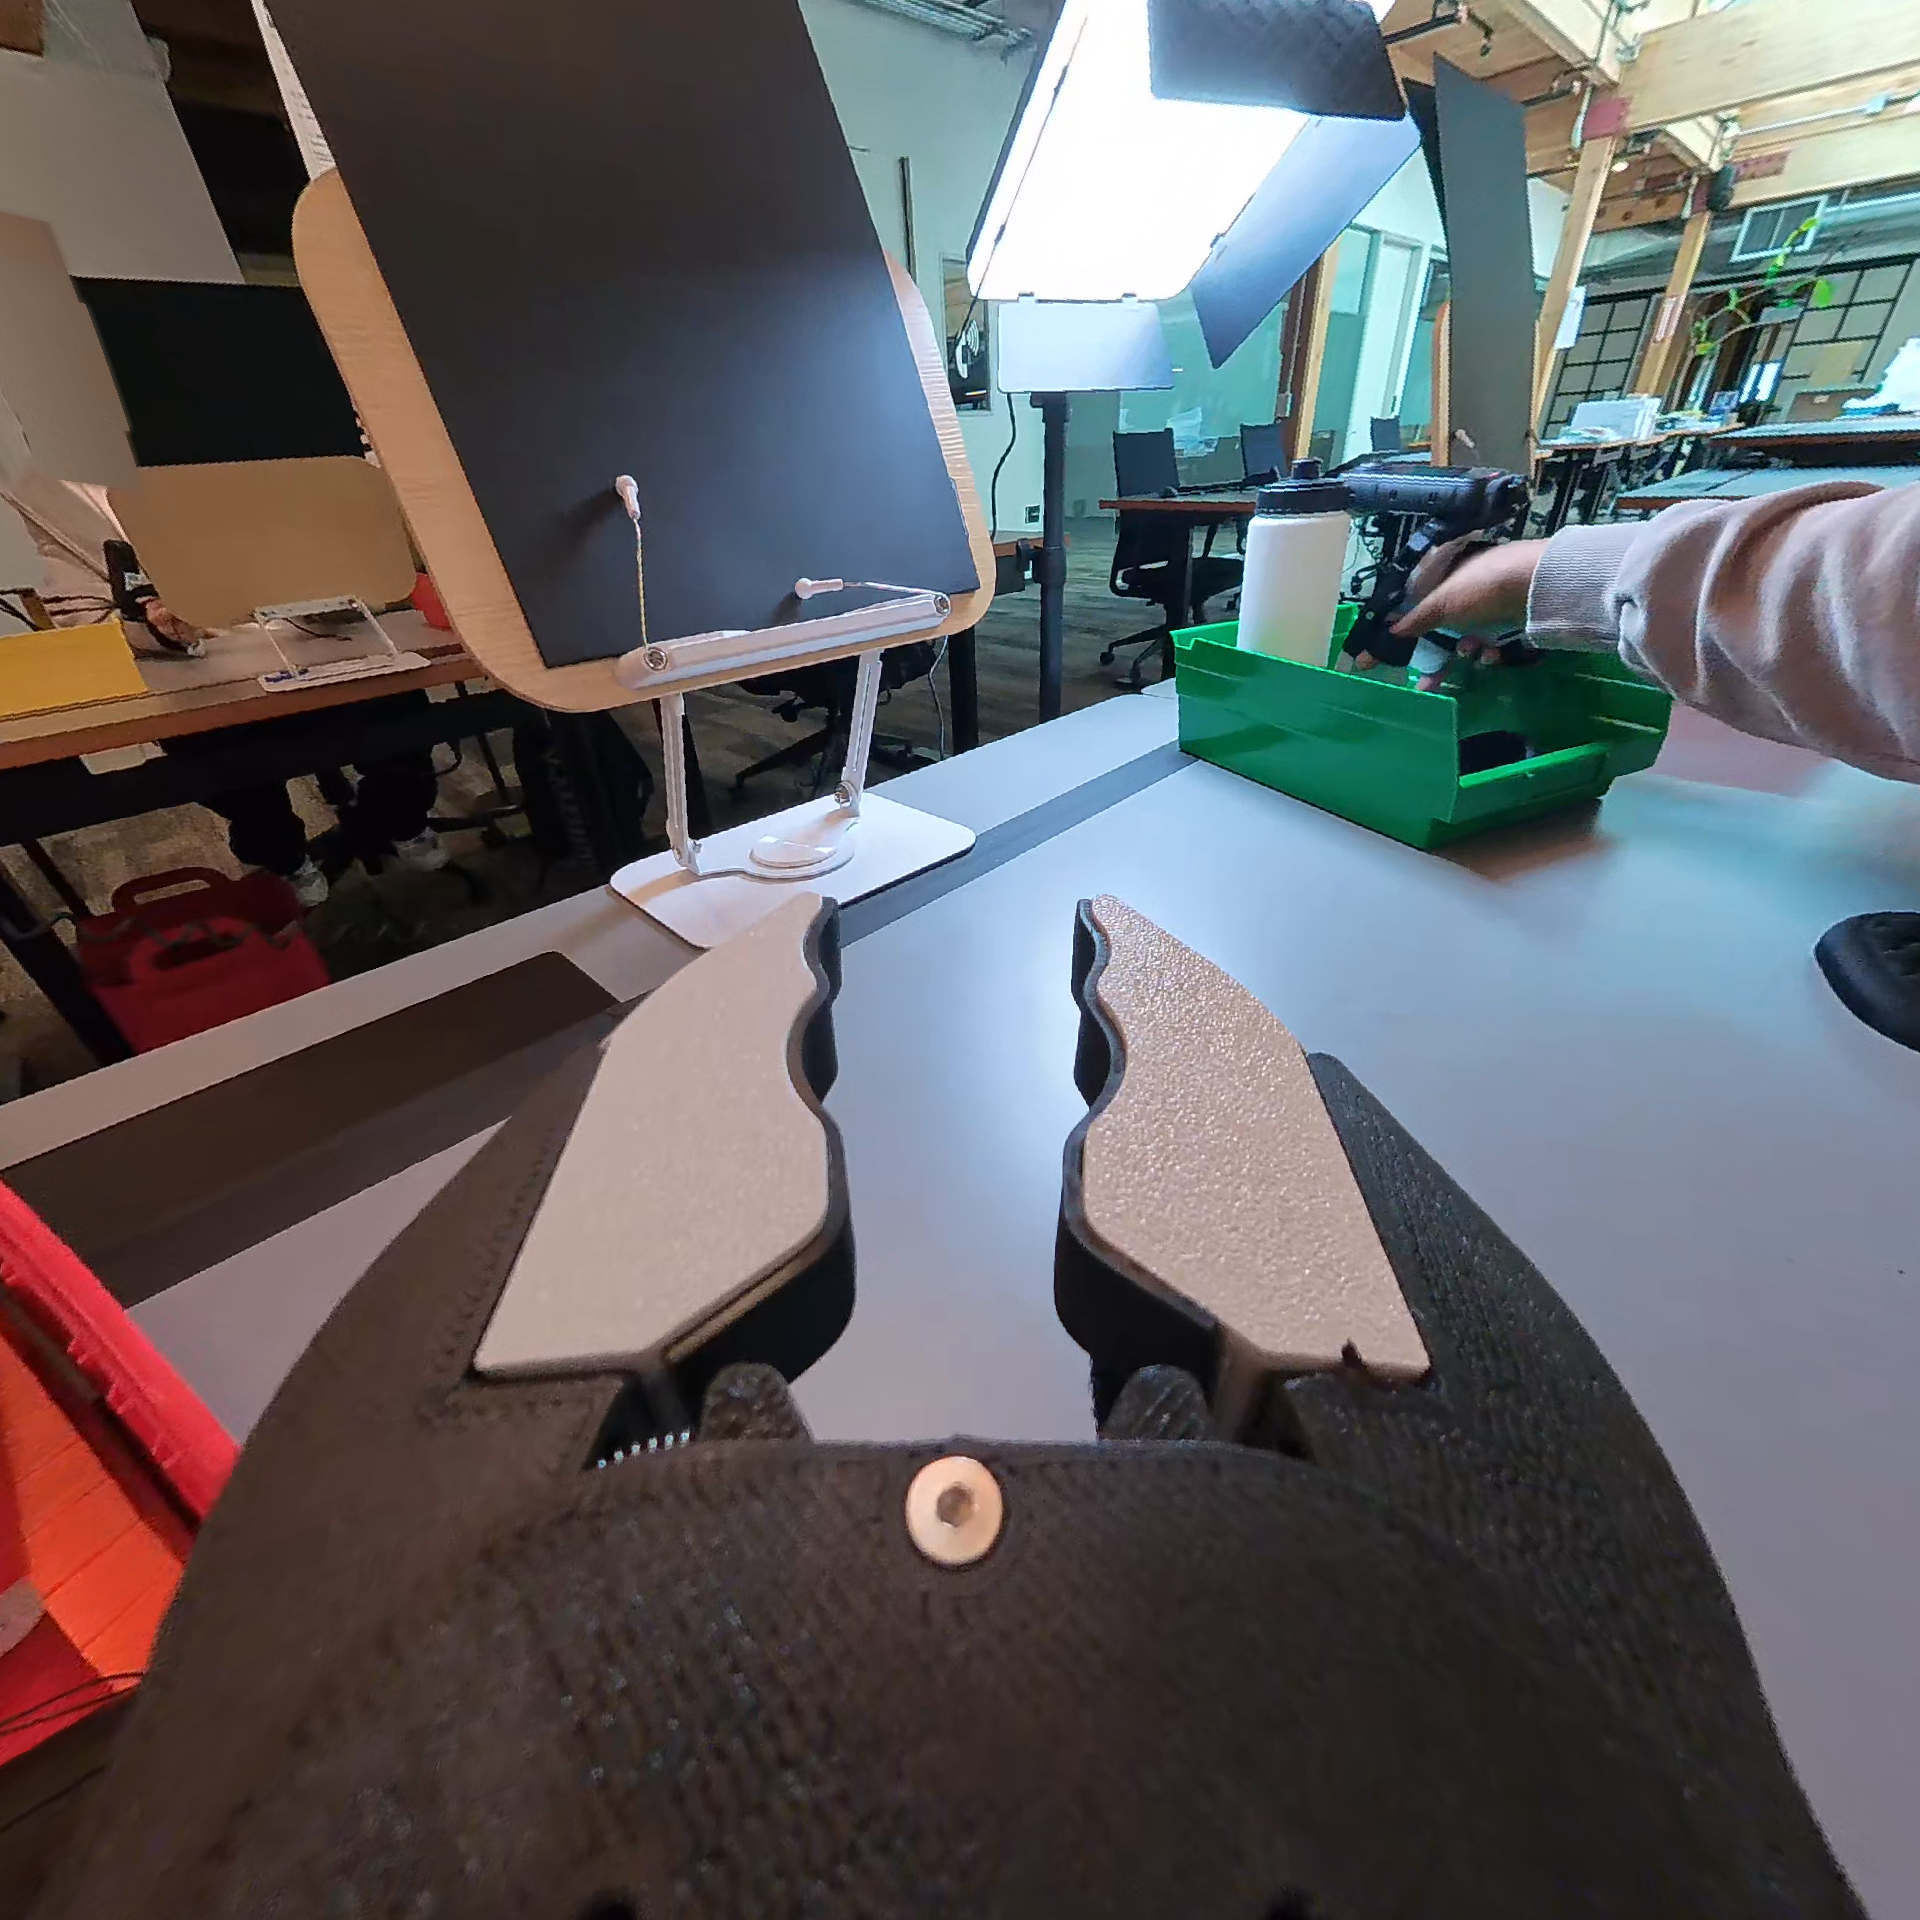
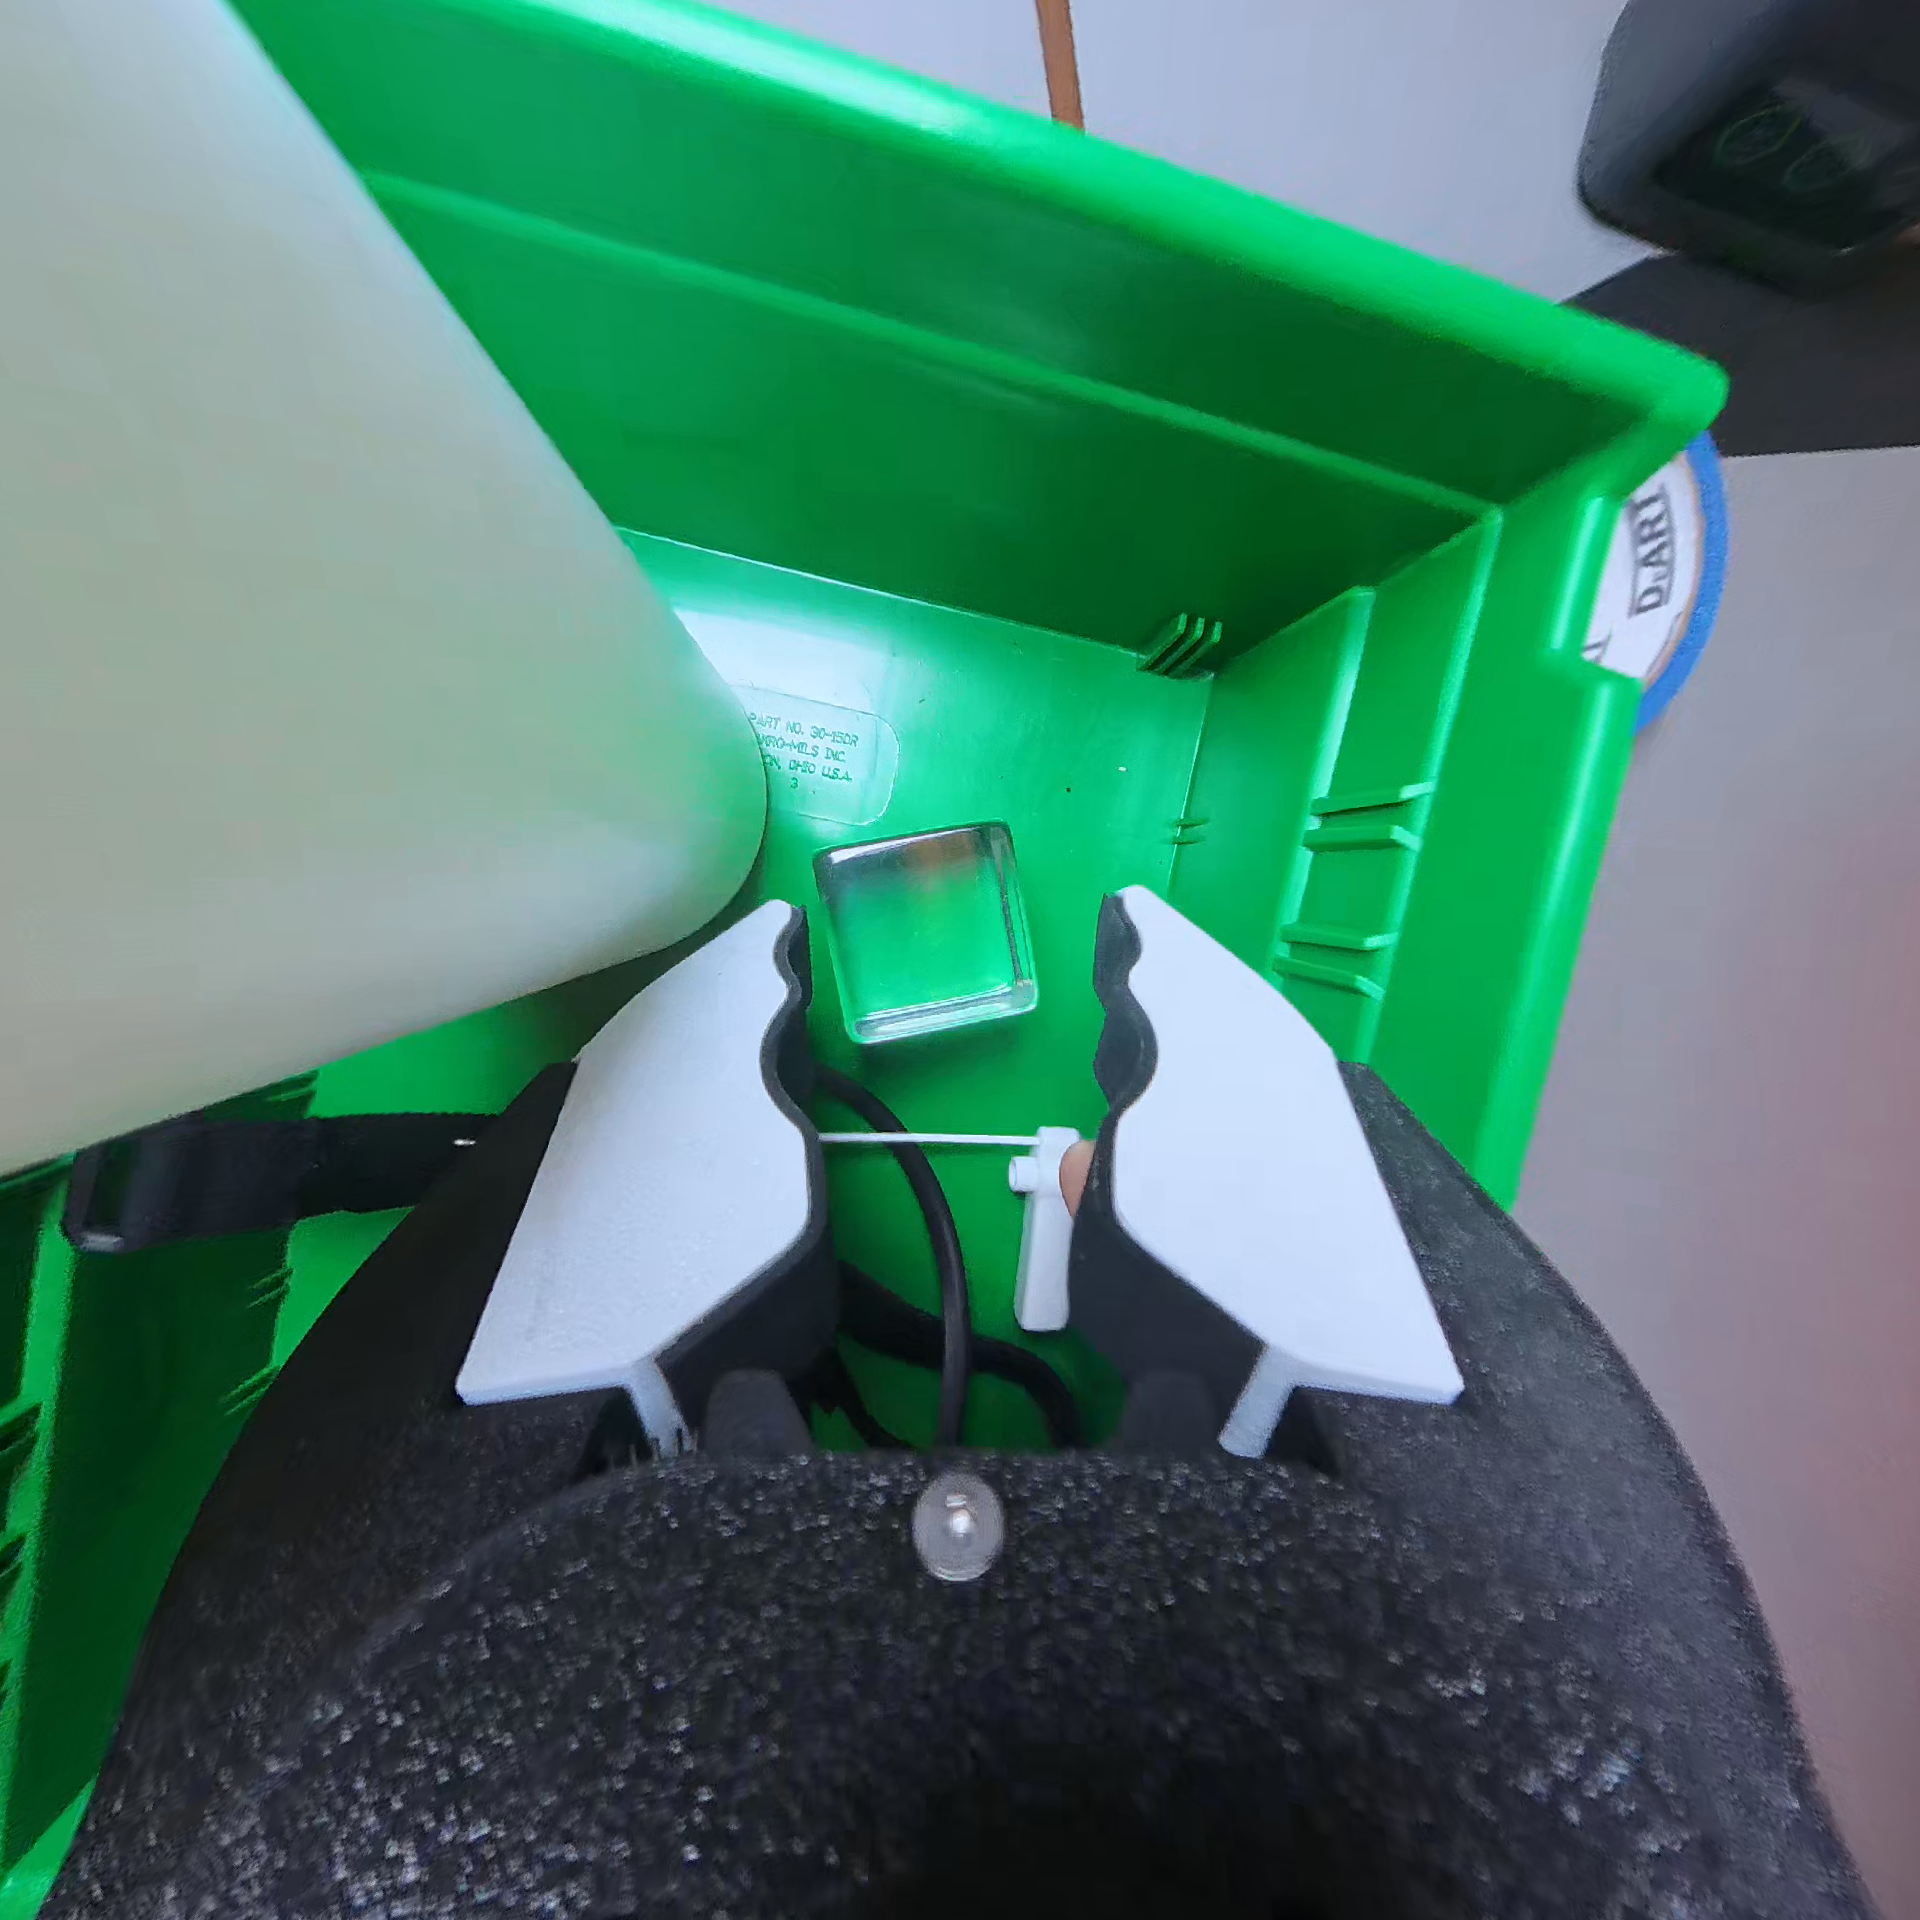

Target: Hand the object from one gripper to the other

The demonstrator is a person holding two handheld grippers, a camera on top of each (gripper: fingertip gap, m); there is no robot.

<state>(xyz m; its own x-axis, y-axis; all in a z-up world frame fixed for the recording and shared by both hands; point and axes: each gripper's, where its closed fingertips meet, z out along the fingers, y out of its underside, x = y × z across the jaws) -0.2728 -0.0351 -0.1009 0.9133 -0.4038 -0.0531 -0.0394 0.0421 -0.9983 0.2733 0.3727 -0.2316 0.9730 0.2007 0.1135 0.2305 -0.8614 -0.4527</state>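
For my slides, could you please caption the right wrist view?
Open right gripper reaches into green bin toward clear cube beside white bottle.

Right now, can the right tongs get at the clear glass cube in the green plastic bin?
Probably yes: the right tongs are open around the clear glass cube on the green plastic bin floor; the white bottle sits close left.

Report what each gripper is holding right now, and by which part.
Nothing is held. The left gripper is open above the table. The right gripper is open inside the green bin, fingers flanking the clear cube without closing on it.
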